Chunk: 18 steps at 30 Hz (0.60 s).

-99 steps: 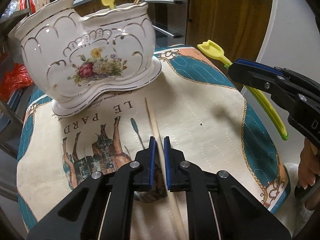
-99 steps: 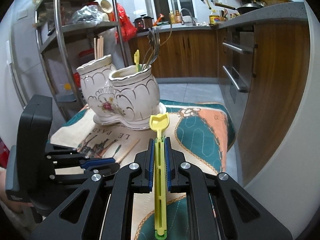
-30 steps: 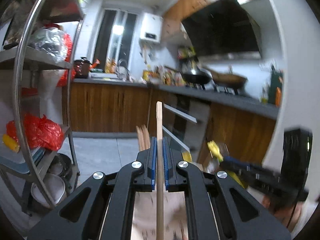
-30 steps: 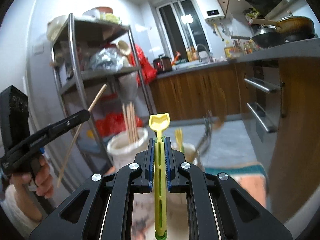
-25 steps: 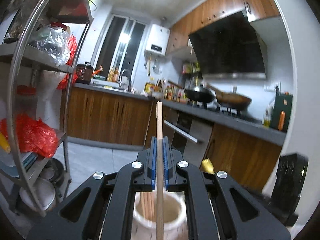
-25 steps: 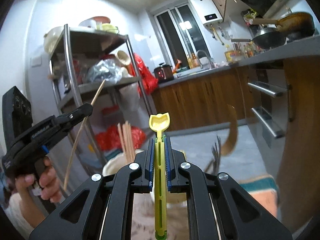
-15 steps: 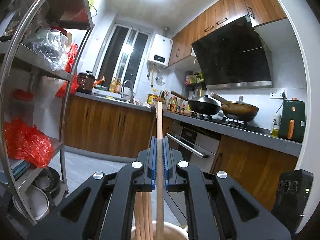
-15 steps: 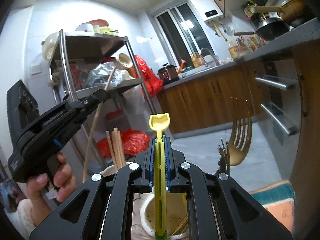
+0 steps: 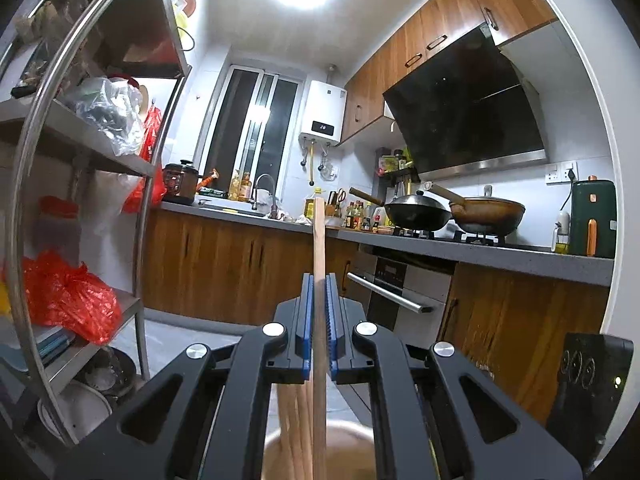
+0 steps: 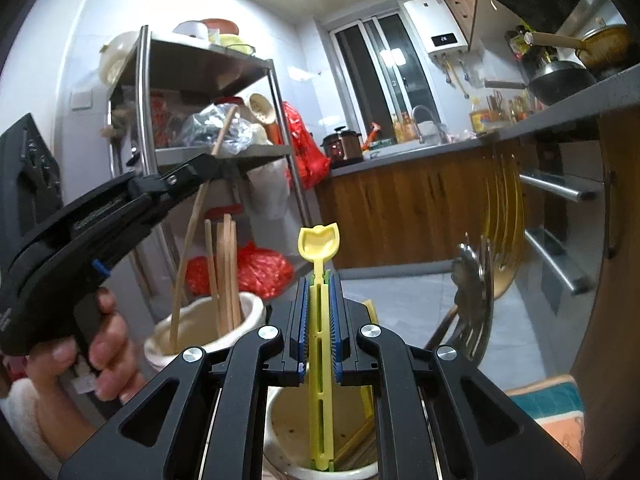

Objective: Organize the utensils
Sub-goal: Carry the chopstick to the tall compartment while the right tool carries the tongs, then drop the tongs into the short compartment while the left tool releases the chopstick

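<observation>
The left gripper (image 9: 319,320) was clamped on a wooden chopstick (image 9: 319,248), its lower end inside the holder's left compartment (image 10: 208,320) below; the right gripper (image 10: 320,320) pinched a yellow utensil (image 10: 319,248) upright (tail end in the compartment (image 10: 288,432) beneath)

Each fisheye sat just behind its own gripper and faced forward along the fingers, tilted slightly upward into the kitchen. The left wrist view had its left gripper (image 9: 319,320) at lower centre, the metal shelf rack (image 9: 48,200) along the left edge and the stove counter (image 9: 480,246) at right. The right wrist view looked past the right gripper (image 10: 320,320) from further right, catching the left gripper (image 10: 204,170) at left of frame. Both shared the rack (image 10: 208,64), window (image 9: 256,136) (image 10: 384,64) and water heater (image 9: 323,120) (image 10: 438,28).
</observation>
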Motion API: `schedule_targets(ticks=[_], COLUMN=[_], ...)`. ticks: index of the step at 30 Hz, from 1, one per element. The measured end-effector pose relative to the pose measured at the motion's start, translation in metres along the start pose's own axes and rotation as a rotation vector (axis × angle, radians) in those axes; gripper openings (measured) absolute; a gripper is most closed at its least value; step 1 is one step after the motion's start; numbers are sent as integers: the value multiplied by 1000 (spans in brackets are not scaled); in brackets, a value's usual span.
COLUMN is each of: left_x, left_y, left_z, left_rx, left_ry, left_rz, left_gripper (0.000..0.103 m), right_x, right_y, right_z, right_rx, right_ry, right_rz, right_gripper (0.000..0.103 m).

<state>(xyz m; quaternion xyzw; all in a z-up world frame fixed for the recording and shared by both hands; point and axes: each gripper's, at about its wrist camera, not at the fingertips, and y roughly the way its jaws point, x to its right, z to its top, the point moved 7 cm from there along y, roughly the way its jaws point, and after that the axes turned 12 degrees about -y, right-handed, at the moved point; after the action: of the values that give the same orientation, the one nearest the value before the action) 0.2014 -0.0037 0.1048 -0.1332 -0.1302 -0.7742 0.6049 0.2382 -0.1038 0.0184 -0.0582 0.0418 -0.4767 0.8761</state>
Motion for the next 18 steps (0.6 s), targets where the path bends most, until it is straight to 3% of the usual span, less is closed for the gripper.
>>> schedule_targets(ticks=[11, 18], left_x=[-19, -19], left_y=[-26, -39], left_z=[-31, -39], left_rx=[-127, -158], left_ry=[-31, -20], left_rz=[6, 1], left_gripper=[6, 6], right_x=[-6, -13], right_y=[-16, -24], right_z=[-14, -19], right_rx=[-35, -51], right_ry=[-5, -15], right_rz=[-32, -41], right_gripper=[11, 11])
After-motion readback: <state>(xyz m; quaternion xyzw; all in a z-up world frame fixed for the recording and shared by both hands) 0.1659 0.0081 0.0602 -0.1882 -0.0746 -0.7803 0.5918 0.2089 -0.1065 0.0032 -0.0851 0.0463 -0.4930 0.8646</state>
